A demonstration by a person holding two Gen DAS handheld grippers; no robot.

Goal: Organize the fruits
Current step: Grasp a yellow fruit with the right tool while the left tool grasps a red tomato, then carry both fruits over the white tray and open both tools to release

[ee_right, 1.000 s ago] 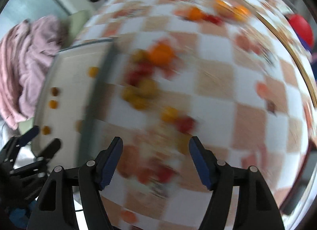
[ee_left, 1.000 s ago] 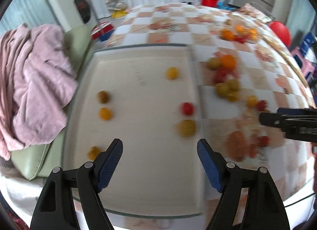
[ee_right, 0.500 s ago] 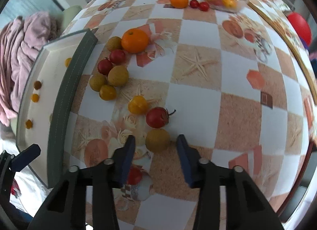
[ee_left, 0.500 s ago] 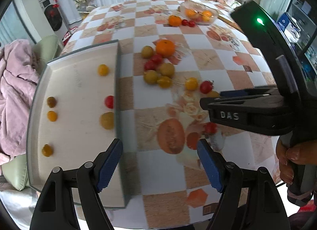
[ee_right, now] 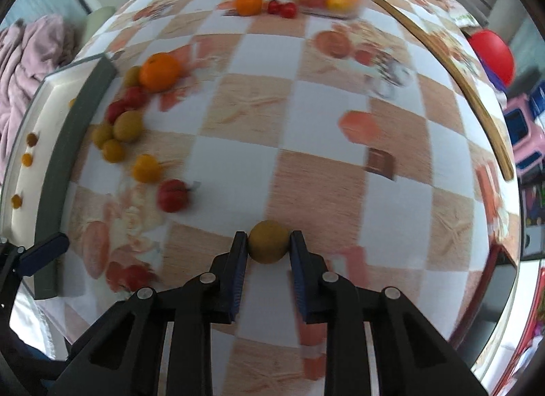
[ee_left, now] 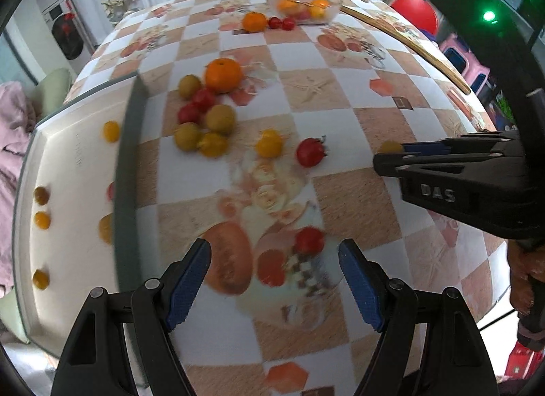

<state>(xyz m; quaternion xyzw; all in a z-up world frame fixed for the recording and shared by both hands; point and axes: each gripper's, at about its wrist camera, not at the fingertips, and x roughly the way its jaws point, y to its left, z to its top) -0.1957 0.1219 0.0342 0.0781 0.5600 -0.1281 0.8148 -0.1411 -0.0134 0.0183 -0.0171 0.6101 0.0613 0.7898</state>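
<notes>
Right gripper has just closed on a yellow-green fruit and lifted it off the checked tablecloth.

Half a second ago its jaws straddled that fruit beside the red tomato; now the pads pinch it either side, clear of the cloth; the left gripper hangs open and empty above a second red tomato; the white tray with sorted small fruits lies to the left, so a carry there looks next.
</notes>
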